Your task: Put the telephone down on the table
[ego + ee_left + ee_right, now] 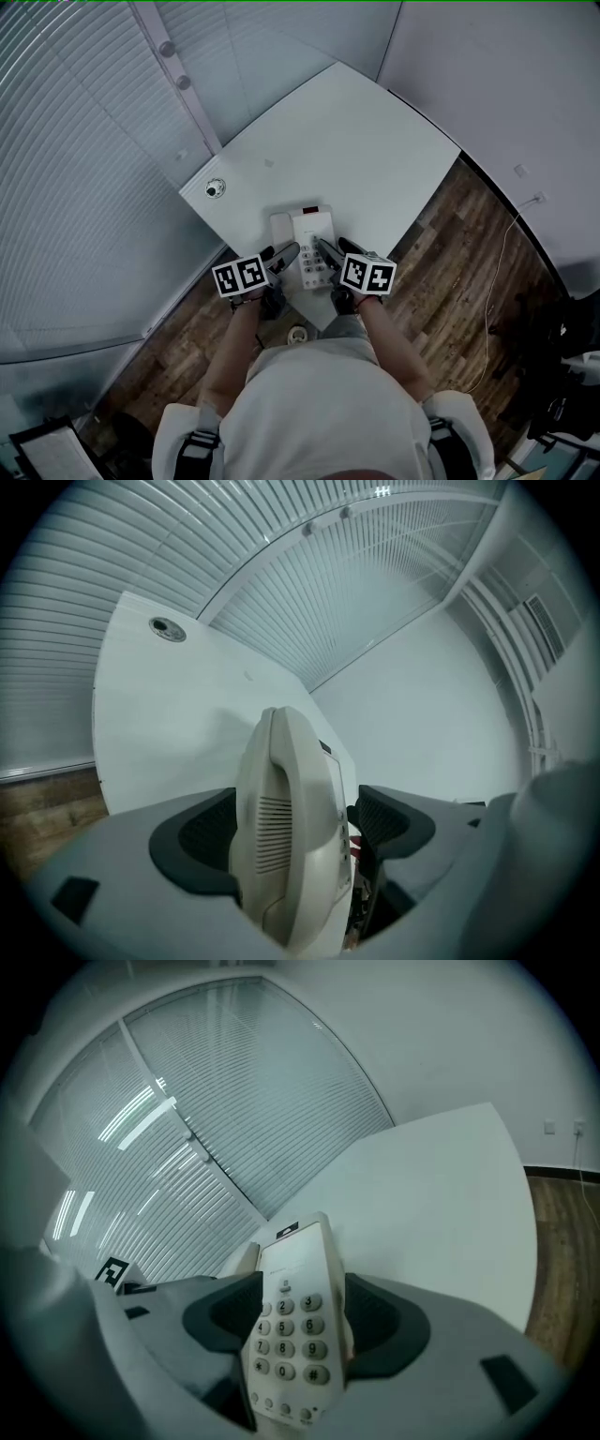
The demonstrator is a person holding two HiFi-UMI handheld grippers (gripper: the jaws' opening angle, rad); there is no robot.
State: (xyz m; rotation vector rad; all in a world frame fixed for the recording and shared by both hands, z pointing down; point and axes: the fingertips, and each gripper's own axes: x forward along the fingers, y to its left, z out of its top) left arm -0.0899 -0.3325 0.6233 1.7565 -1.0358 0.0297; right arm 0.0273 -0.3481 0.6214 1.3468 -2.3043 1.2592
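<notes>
A cream desk telephone (307,242) with its handset on the left and keypad on the right sits at the near corner of the white table (375,159). My left gripper (284,255) is shut on the handset side (281,846), dark pads pressed on either face. On the other side, my right gripper (325,249) is shut on the keypad half (292,1335), which fills the gap between its pads. Whether the telephone's base touches the tabletop I cannot tell; the grippers hide its near end.
A round cable grommet (215,188) is set in the table's left corner. Window blinds (84,141) run along the left, plain walls stand behind the table. Wood floor (469,281) lies to the right, with a thin cable (502,272) leading to a wall socket (539,198).
</notes>
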